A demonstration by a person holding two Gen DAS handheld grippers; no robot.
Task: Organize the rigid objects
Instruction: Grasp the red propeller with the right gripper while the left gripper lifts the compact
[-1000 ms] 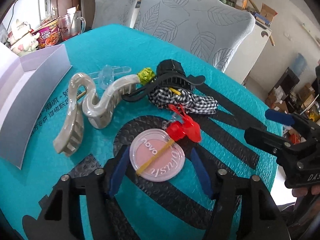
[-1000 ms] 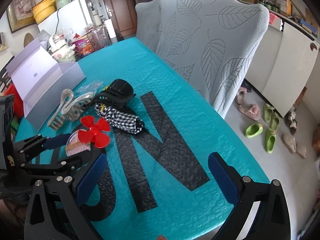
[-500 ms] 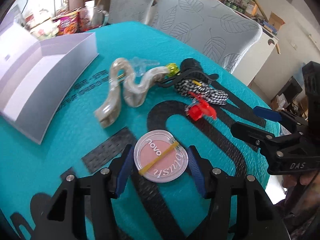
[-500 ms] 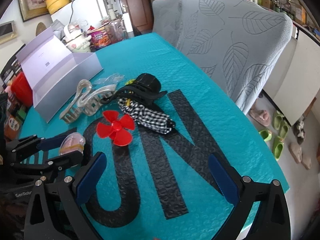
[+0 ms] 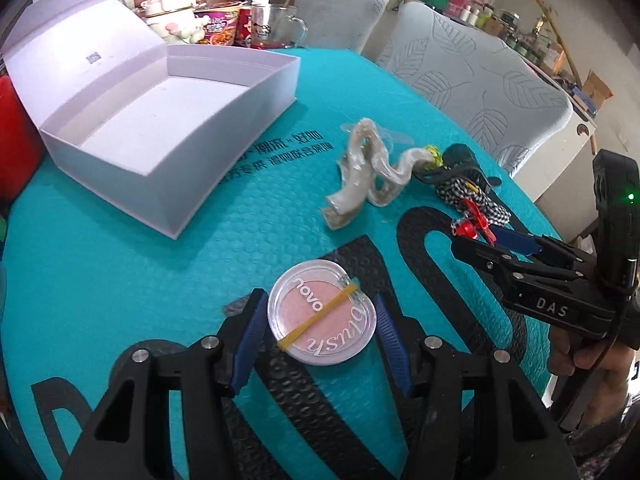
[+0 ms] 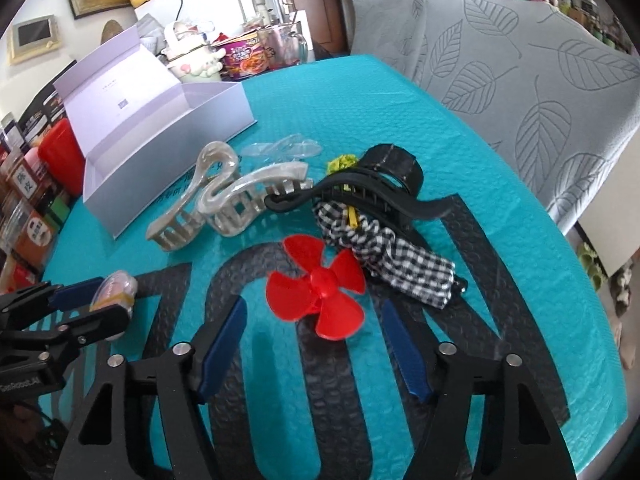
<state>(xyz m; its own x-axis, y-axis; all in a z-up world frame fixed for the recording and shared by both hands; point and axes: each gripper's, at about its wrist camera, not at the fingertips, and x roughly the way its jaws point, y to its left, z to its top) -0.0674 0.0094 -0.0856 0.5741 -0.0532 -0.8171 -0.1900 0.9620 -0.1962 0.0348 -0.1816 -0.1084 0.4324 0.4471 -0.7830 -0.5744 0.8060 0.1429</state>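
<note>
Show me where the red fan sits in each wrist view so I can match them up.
Left wrist view: the red fan is at the right, mostly hidden behind the right hand-held gripper, just below the checked cloth.
Right wrist view: the fan is at centre, ahead of the blue fingers, touching the cloth.
Shared landmark: the open white box, far left of the fan in both.

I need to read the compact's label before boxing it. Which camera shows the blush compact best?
The left wrist view: the blush compact faces the lens between the left gripper jaws, lid lettering and yellow rubber band legible. The right wrist view shows only its edge, mostly hidden by that gripper.
</note>
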